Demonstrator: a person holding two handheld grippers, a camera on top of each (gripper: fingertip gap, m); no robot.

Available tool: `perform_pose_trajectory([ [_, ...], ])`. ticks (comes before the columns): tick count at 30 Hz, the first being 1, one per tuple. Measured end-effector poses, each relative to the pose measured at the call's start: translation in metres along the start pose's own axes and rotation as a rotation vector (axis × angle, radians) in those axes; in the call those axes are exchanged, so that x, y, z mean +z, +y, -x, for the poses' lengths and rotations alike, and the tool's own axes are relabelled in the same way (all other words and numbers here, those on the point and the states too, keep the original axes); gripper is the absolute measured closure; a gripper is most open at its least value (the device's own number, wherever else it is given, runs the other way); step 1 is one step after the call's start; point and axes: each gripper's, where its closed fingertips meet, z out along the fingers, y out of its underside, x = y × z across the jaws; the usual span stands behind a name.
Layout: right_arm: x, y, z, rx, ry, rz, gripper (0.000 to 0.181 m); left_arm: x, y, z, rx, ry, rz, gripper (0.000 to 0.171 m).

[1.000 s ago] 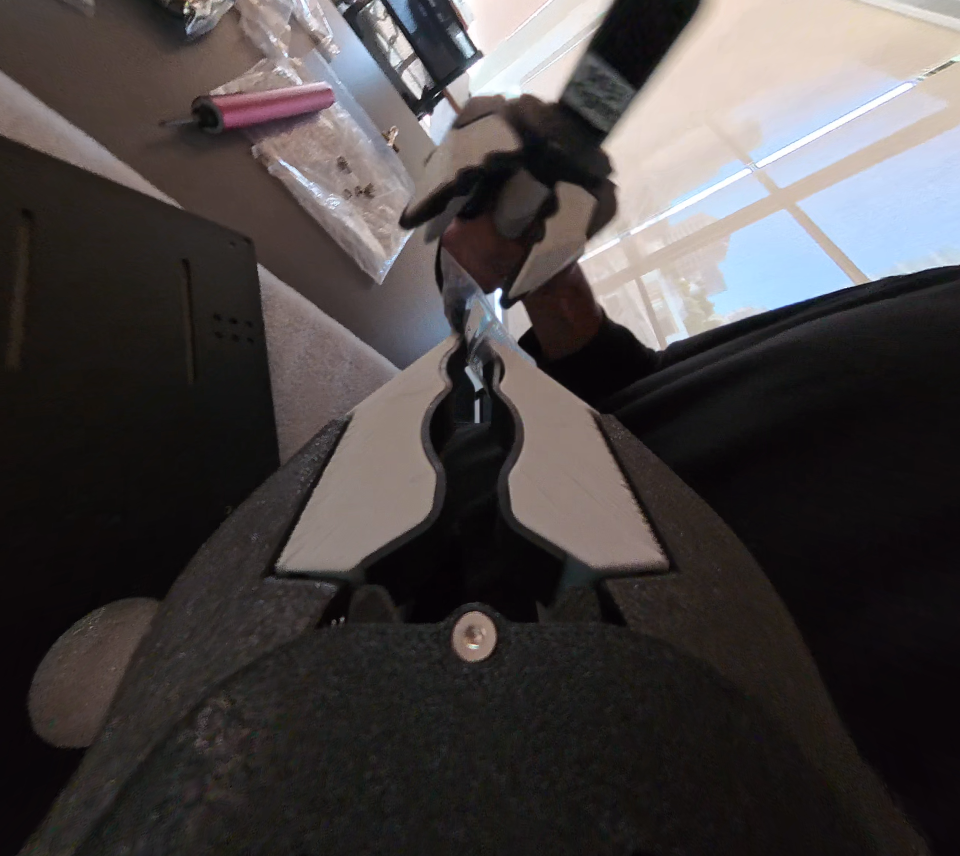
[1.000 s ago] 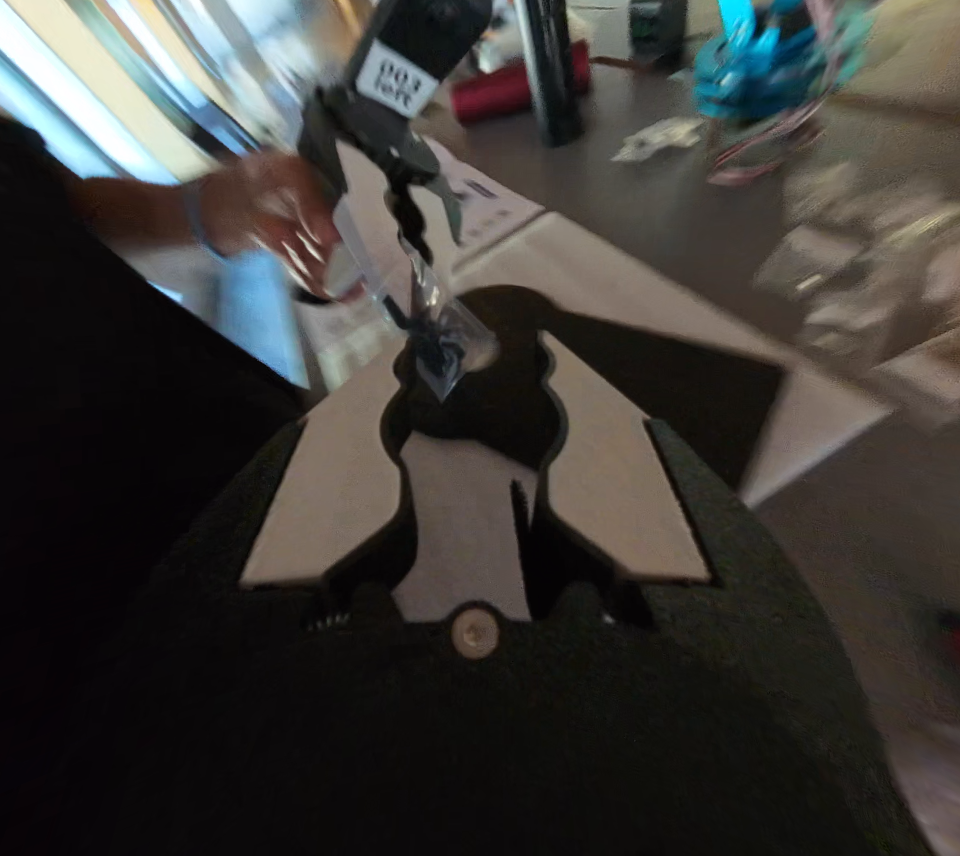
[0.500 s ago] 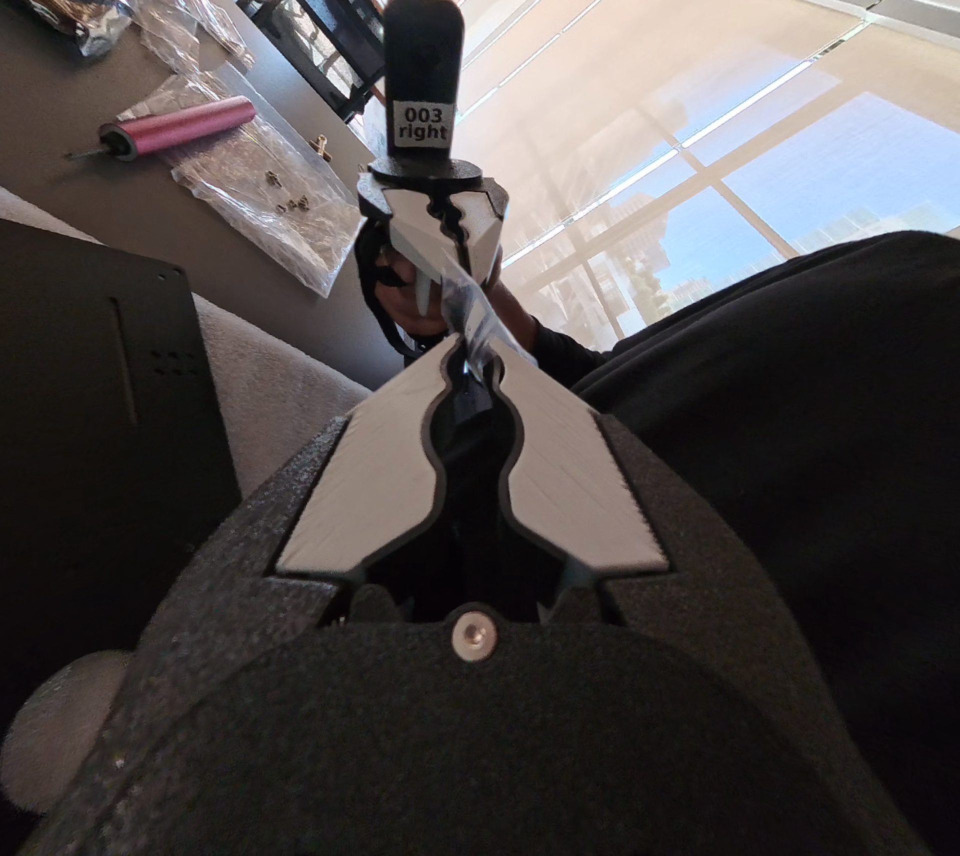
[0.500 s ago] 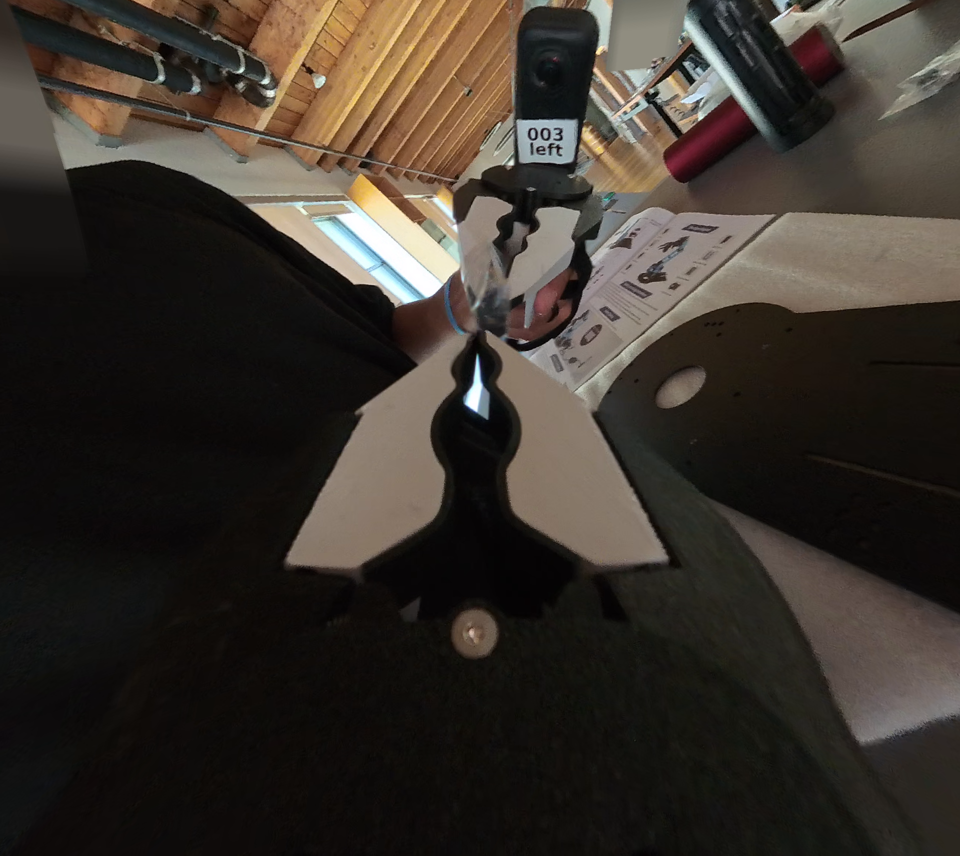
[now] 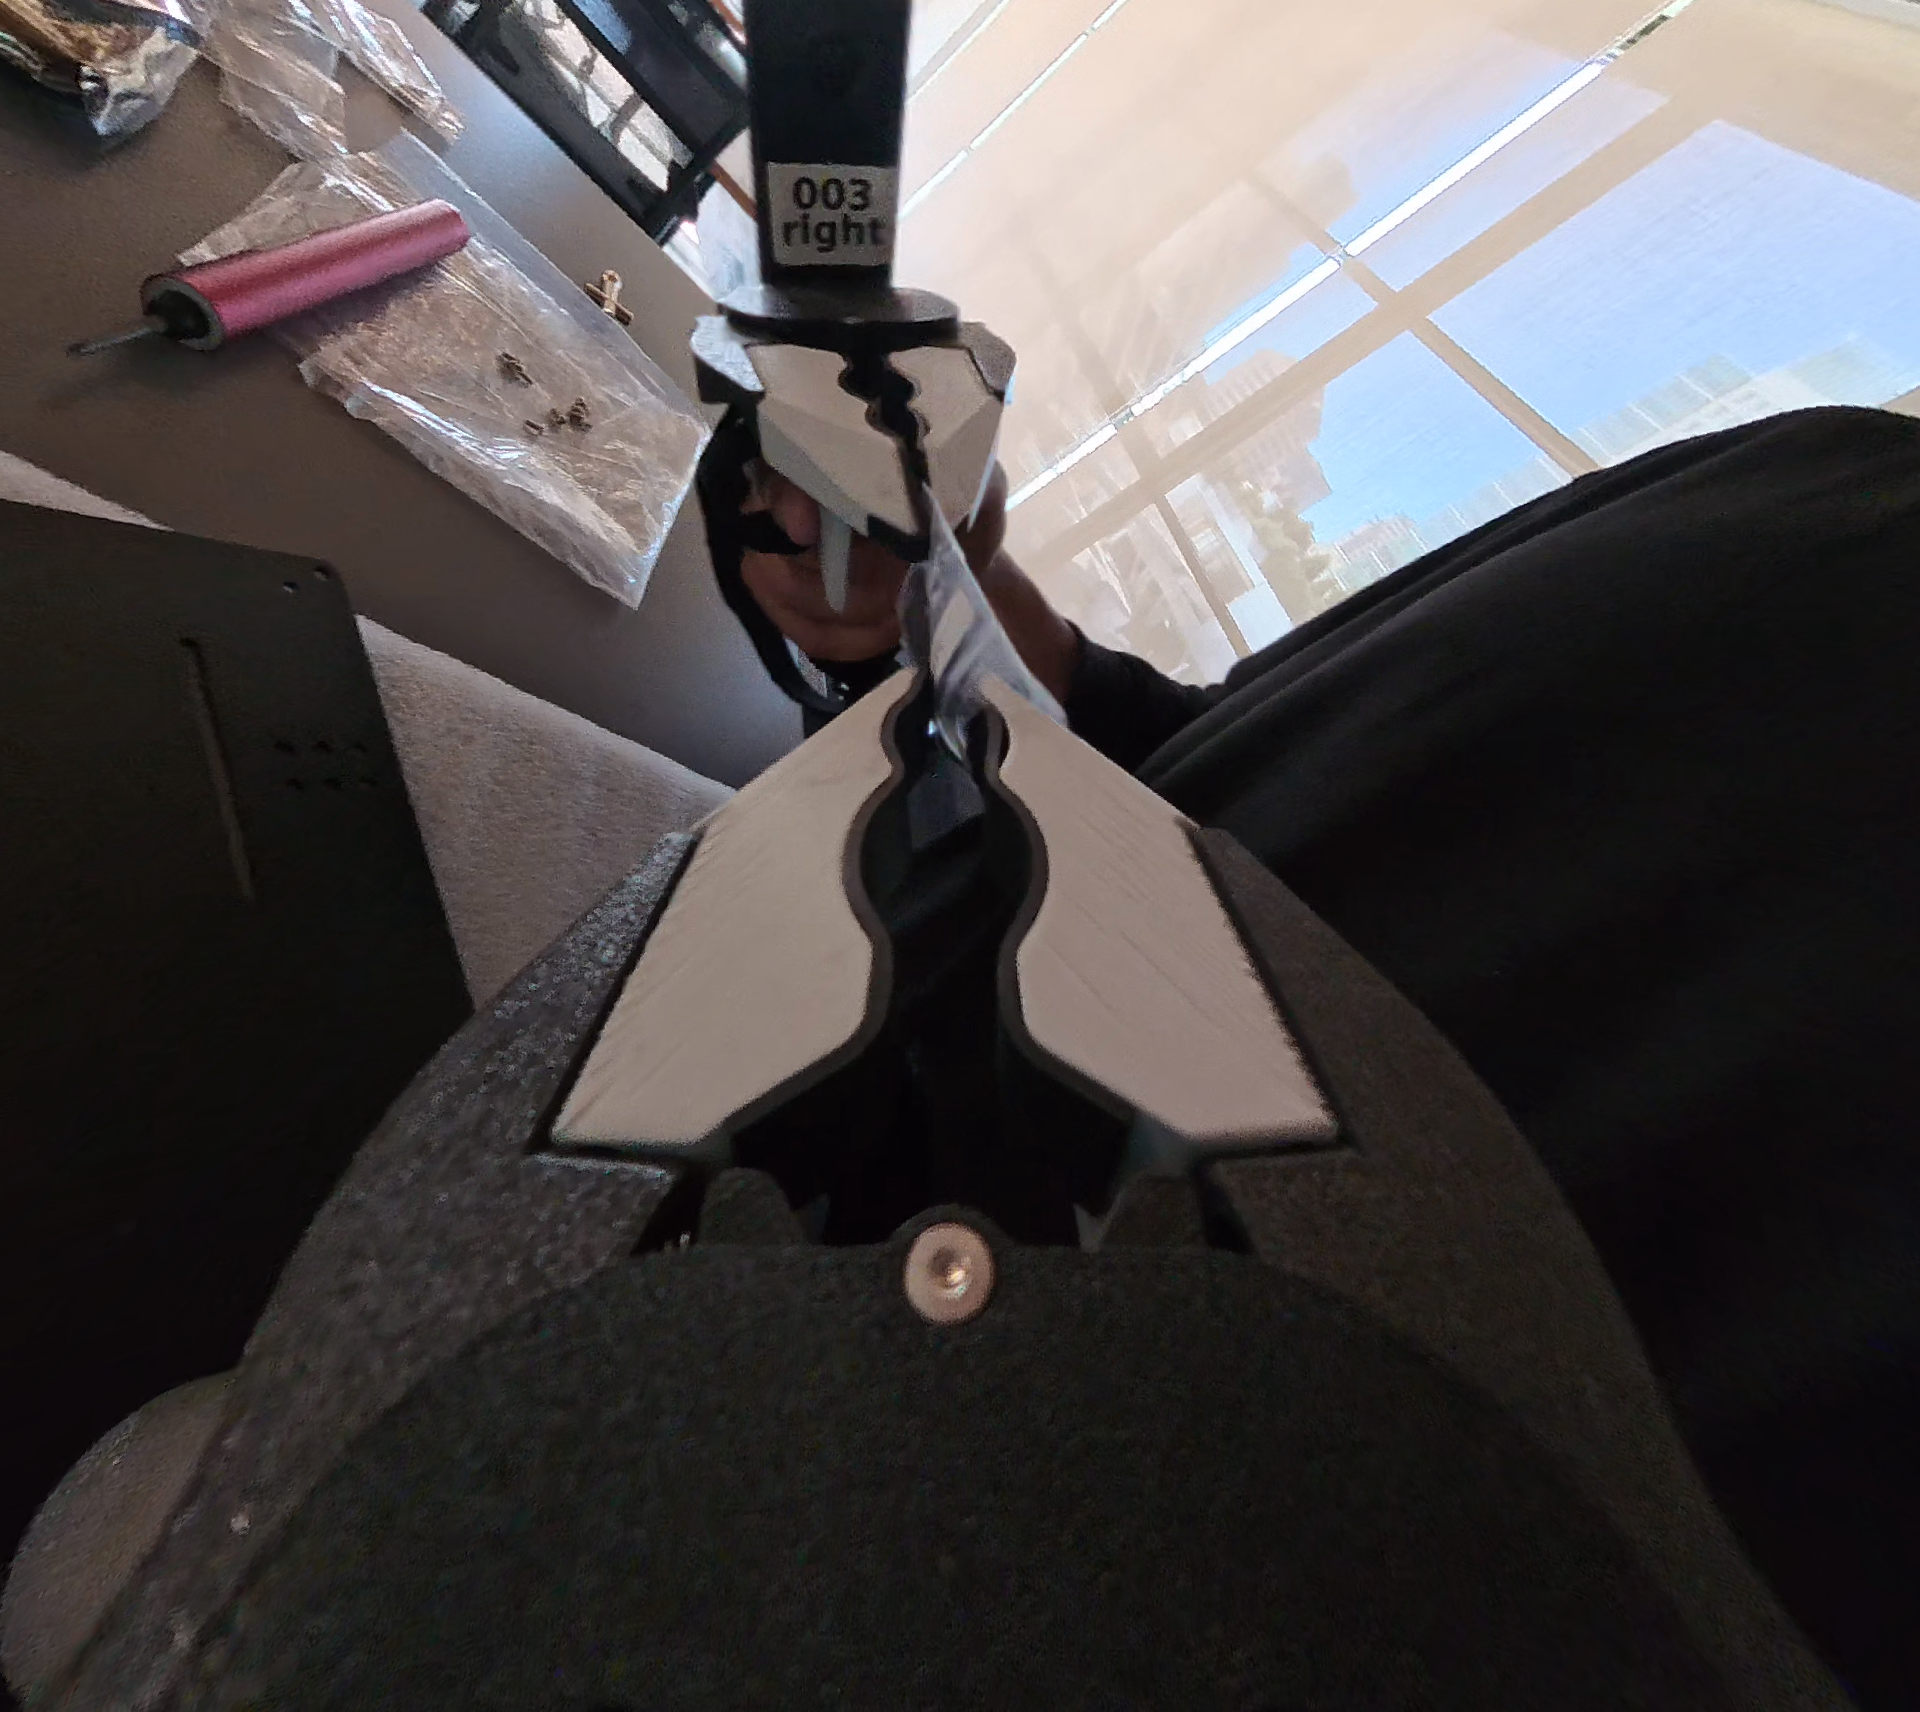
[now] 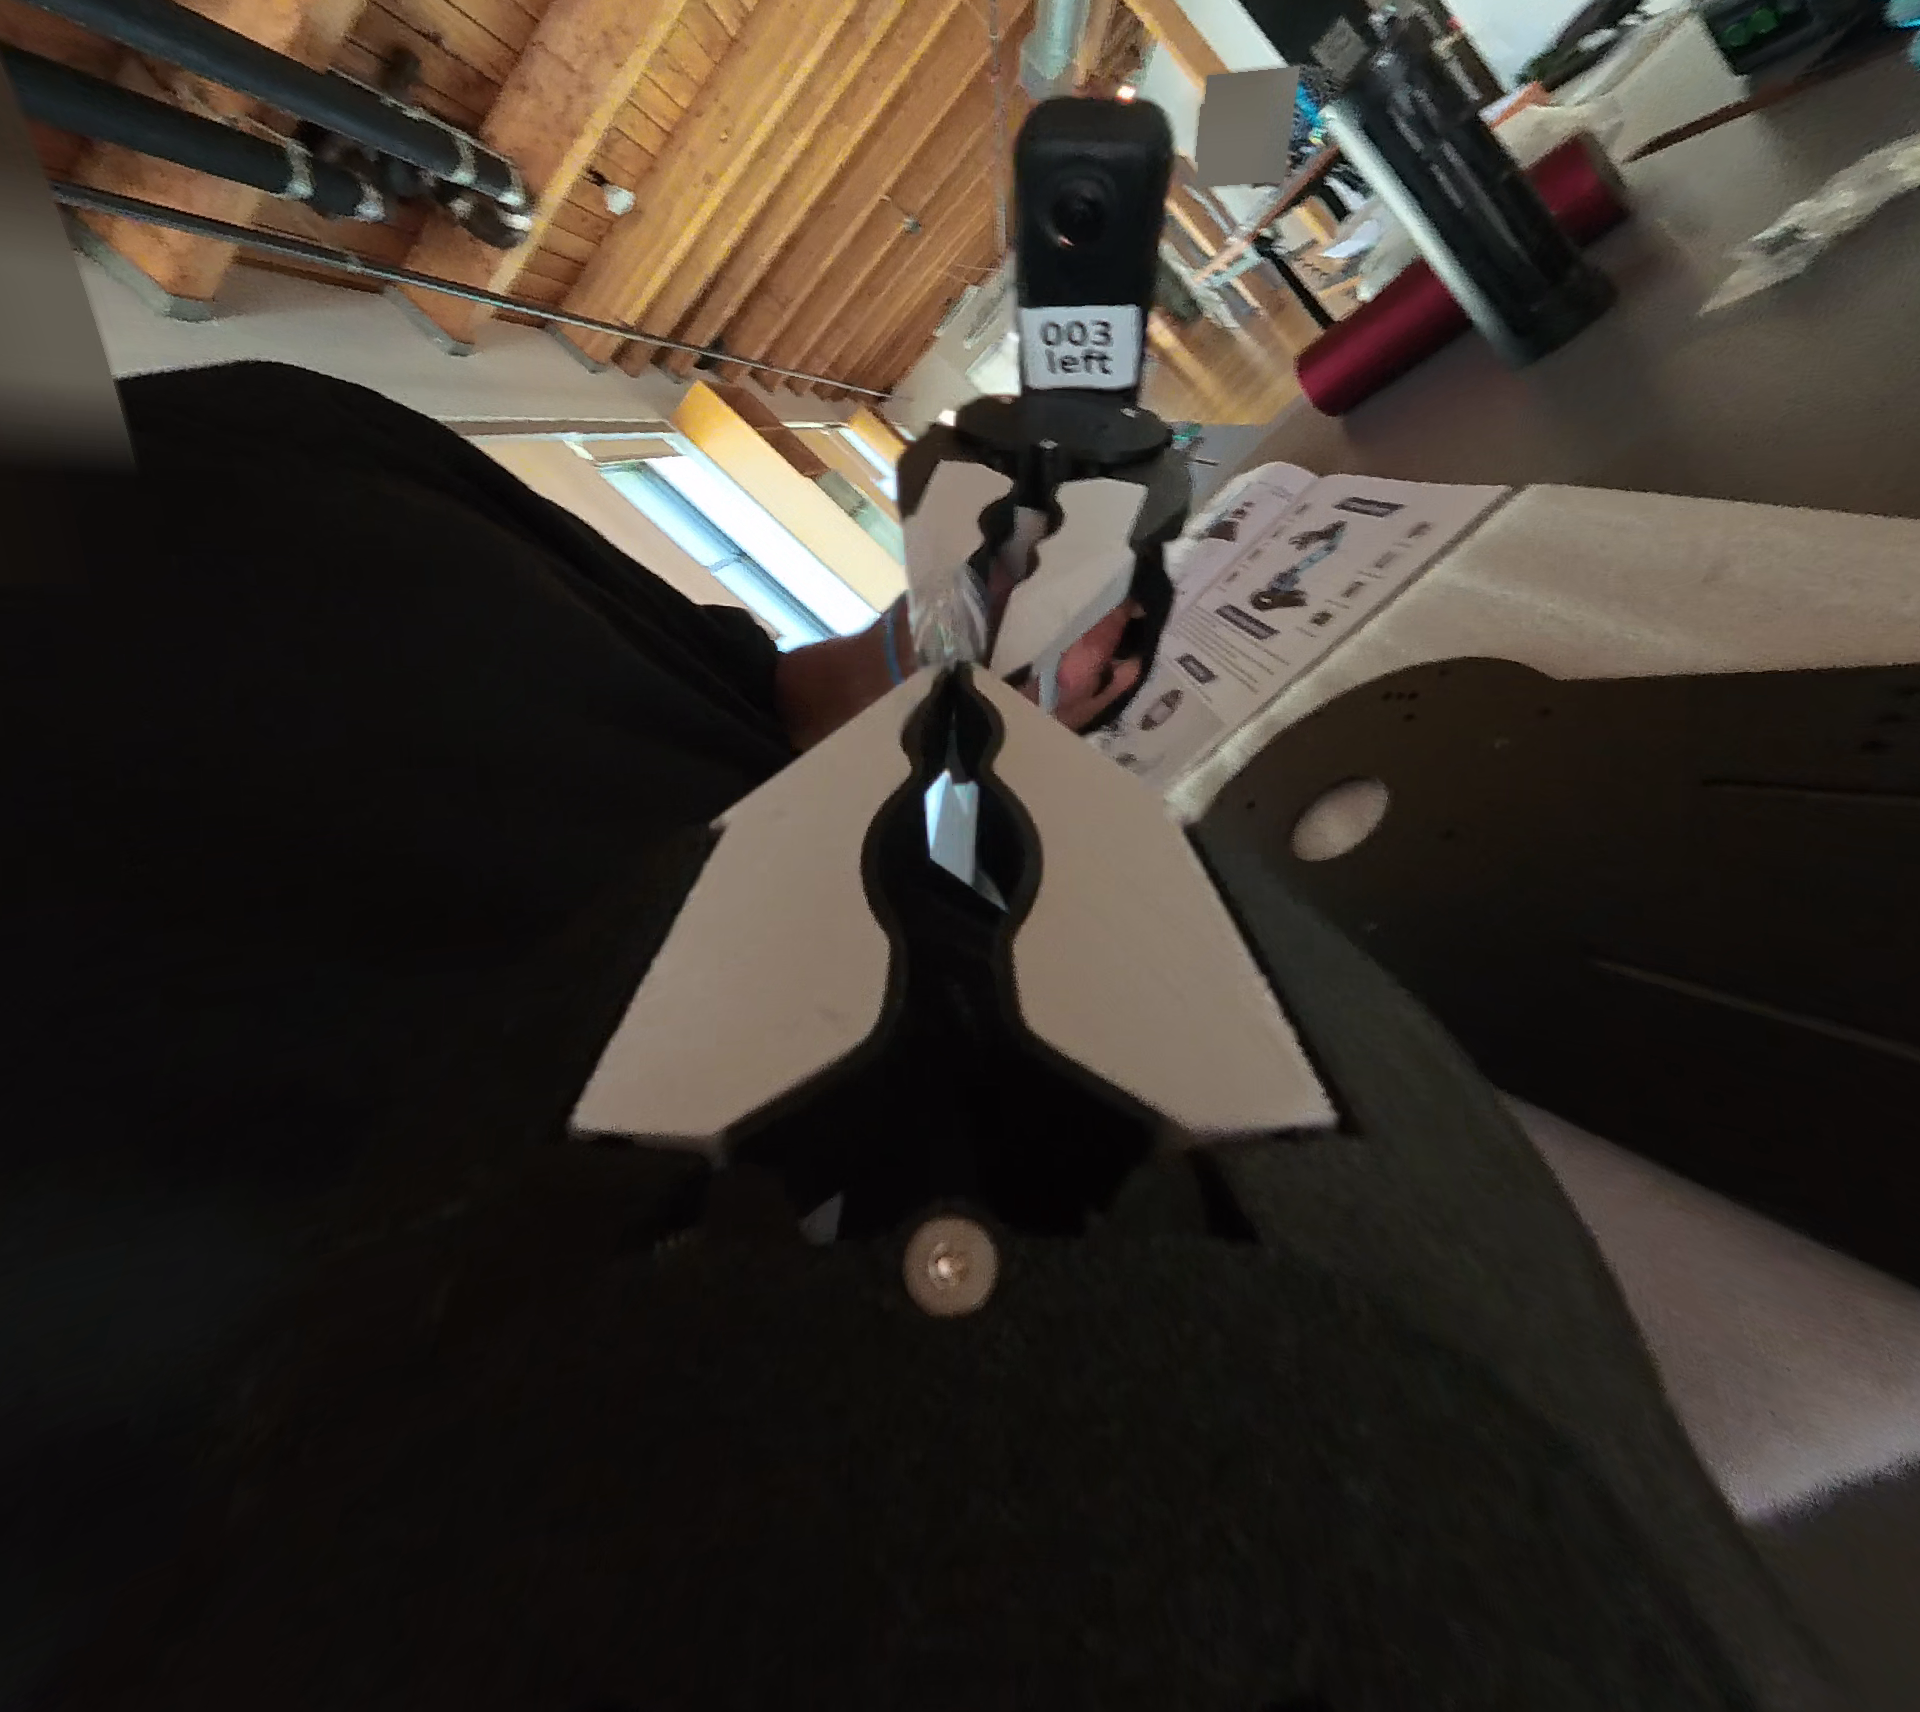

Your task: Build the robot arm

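A small clear plastic bag is stretched in the air between my two grippers. My left gripper is shut on one end of it, and a fold of the film shows between the fingers. My right gripper is shut on the other end. The two grippers face each other tip to tip, a short bag length apart. The right gripper shows in the left wrist view, held by a hand. The left gripper shows in the right wrist view. What the bag holds is too small to tell.
A black metal plate lies on a grey pad below, next to a printed sheet. A pink cylinder tool and a clear bag with screws lie on the table. A black bottle and a dark red roll stand farther off. The person's black clothing is close by. Less than 4 cm separates the two grippers' tips.
One second ago my right gripper was open around the bag. It has shut on it, and both grippers have tilted up and now face each other with the bag between them.
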Motion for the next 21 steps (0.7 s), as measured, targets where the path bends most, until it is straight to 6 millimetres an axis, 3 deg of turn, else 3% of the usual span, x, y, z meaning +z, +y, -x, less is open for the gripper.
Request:
perform_pose_trajectory([
  [5, -0.012, 0.008, -0.005, 0.001, 0.054, 0.007, 0.181, 0.004, 0.007, 0.005, 0.004, -0.007, 0.006, 0.166],
  [11, -0.044, 0.009, -0.008, 0.019, 0.114, -0.071, 0.181, 0.037, 0.005, 0.015, 0.03, -0.014, 0.031, 0.166],
  [16, -0.1, 0.018, -0.01, 0.017, 0.26, -0.169, 0.181, 0.086, 0.0, 0.039, 0.046, -0.062, 0.082, 0.152],
  [18, -0.128, 0.023, -0.011, 0.026, 0.32, -0.219, 0.181, 0.106, -0.005, 0.058, 0.067, -0.131, 0.087, 0.146],
  [21, -0.174, 0.03, -0.02, 0.043, 0.45, -0.291, 0.181, 0.137, -0.019, 0.068, 0.076, -0.116, 0.043, 0.145],
])
